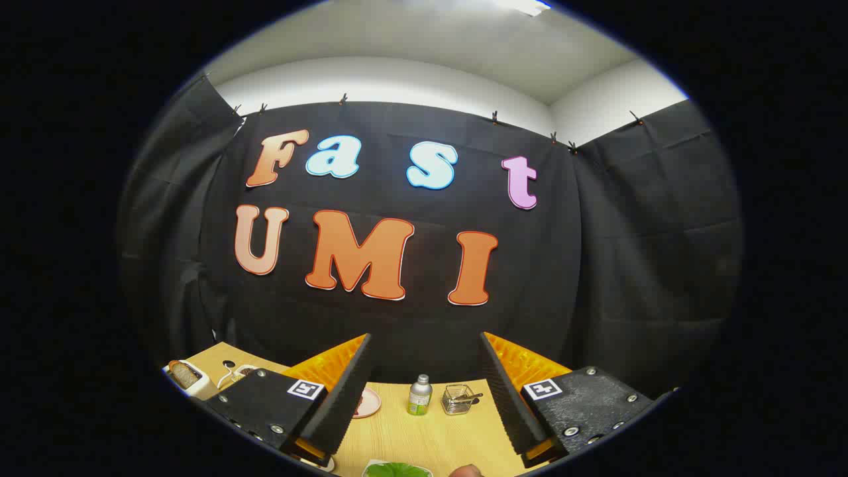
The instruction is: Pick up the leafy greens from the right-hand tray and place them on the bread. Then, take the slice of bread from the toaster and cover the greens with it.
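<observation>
Green leaf shows at the near edge of the gripper view: the leafy greens lie in a pale tray, low between the two fingers and nearer than their tips. The gripper hangs raised over the wooden surface, its fingers spread wide apart and holding nothing. Beyond the fingers stand a small bottle and a wire basket; a pink plate peeks past the left finger, though what lies on it I cannot tell. Far off to the left, the toaster holds a slice of bread. To do the pickup well, tilt down, keep the fingers wide, straddle the greens, then close gently on the leaves, clear of the tray rim.
</observation>
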Demonstrator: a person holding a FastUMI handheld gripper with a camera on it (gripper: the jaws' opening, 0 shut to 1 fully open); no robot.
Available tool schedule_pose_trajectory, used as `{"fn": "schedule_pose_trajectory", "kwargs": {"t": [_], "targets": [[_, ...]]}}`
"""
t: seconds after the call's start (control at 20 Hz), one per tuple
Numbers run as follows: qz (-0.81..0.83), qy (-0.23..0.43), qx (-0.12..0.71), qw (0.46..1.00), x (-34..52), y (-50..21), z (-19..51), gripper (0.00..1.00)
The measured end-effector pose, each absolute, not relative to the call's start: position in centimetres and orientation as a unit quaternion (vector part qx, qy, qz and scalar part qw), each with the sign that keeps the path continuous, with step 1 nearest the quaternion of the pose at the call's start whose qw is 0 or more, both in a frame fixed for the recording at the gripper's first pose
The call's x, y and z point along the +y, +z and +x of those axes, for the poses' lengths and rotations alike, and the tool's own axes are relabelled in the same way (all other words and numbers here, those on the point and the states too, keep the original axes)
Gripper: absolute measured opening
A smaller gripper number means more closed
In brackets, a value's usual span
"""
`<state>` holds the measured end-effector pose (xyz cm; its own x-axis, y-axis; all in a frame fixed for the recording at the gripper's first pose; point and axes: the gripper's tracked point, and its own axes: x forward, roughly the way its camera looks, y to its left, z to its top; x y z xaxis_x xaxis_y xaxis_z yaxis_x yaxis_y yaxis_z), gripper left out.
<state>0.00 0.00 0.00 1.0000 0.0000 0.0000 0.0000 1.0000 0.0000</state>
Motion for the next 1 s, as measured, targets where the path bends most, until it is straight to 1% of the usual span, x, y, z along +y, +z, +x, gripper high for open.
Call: {"fn": "schedule_pose_trajectory", "kwargs": {"t": [0.7,1.0], "targets": [[0.001,0.0,0.006,1.0,0.5,-0.4,0.7,0.94],[-0.003,0.01,0.048,0.999,1.4,-4.1,0.5,0.94]]}}
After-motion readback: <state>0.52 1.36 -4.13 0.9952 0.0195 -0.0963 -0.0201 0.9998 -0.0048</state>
